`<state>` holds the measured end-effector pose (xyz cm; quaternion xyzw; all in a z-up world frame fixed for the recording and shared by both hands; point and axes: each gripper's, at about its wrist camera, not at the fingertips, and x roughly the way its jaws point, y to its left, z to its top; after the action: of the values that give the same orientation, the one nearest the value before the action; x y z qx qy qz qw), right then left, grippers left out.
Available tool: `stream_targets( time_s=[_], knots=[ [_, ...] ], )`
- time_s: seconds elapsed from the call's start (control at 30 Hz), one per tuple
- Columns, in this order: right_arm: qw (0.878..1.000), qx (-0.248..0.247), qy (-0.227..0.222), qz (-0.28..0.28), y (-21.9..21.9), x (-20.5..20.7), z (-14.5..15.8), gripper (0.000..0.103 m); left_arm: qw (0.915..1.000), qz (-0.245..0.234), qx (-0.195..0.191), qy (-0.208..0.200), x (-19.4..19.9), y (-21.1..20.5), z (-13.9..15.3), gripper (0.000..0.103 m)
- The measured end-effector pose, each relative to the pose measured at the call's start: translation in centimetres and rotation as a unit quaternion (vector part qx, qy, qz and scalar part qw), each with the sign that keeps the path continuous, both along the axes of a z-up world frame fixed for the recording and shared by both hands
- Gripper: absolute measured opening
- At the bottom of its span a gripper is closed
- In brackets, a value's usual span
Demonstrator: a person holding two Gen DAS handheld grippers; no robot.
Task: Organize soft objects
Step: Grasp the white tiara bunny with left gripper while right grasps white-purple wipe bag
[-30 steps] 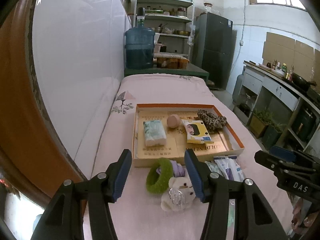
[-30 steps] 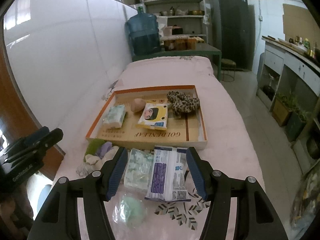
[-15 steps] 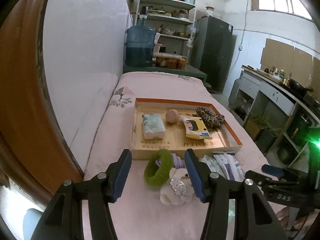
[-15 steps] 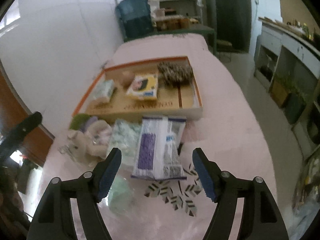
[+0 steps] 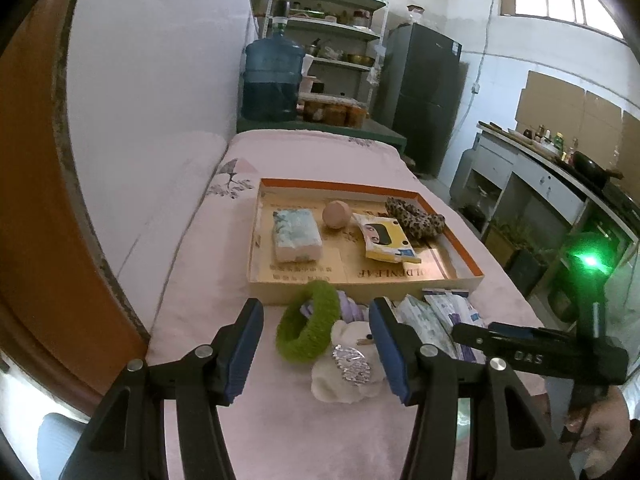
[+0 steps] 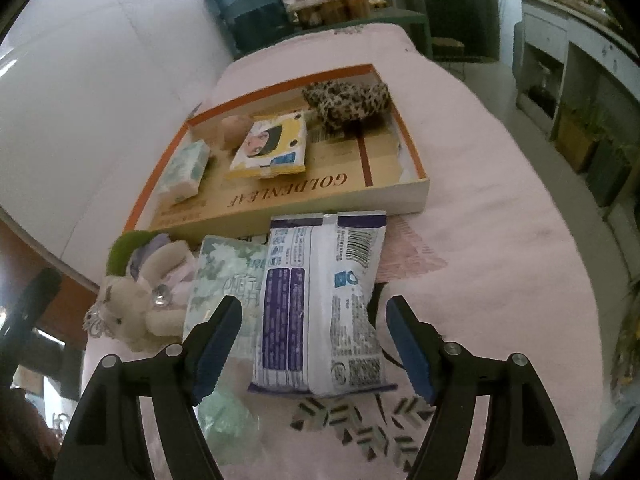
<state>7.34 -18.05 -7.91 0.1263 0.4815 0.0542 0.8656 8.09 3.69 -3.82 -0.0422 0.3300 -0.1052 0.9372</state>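
a pale green soft thing (image 6: 224,420) lies half hidden under the right gripper (image 6: 314,350), hard to identify. that gripper's jaws have just been opening and stand spread over the white-and-purple packet (image 6: 320,304), pads apart from it. the left gripper (image 5: 316,354) gapes empty over the plush bunny (image 5: 346,372) and green ring (image 5: 310,326). beyond sits the tray (image 6: 340,202).

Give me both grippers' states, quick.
Left gripper: open, holding nothing.
Right gripper: open, jaws just widened, straddling the wipes pack, not gripping.
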Motion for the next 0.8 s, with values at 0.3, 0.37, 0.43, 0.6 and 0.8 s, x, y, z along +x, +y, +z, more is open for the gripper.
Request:
stream_targets(
  time_s=[0.3, 0.37, 0.43, 0.6, 0.8],
  knots=[
    [1.0, 0.014, 0.017, -0.01, -1.0, 0.9, -2.1, 0.067, 0.9986, -0.042, -0.012, 0.029, 0.8, -1.9, -1.8, 0.055],
    [1.0, 0.013, 0.017, -0.009, -1.1, 0.9, -2.1, 0.06, 0.9978, -0.053, -0.012, 0.038, 1.0, -2.5, -2.4, 0.055],
    [1.0, 0.015, 0.017, -0.008, -1.4, 0.8, -2.1, 0.054, 0.9969, -0.06, -0.016, 0.049, 1.1, -3.0, -3.0, 0.055],
    [1.0, 0.021, 0.016, -0.005, -1.6, 0.2, -2.1, 0.052, 0.9957, -0.06, -0.021, 0.068, 1.6, -3.3, -4.3, 0.051],
    [1.0, 0.025, 0.011, -0.002, -1.6, -0.3, -1.9, 0.052, 0.9954, -0.062, -0.026, 0.069, 1.5, -3.1, -4.6, 0.04]
  ],
)
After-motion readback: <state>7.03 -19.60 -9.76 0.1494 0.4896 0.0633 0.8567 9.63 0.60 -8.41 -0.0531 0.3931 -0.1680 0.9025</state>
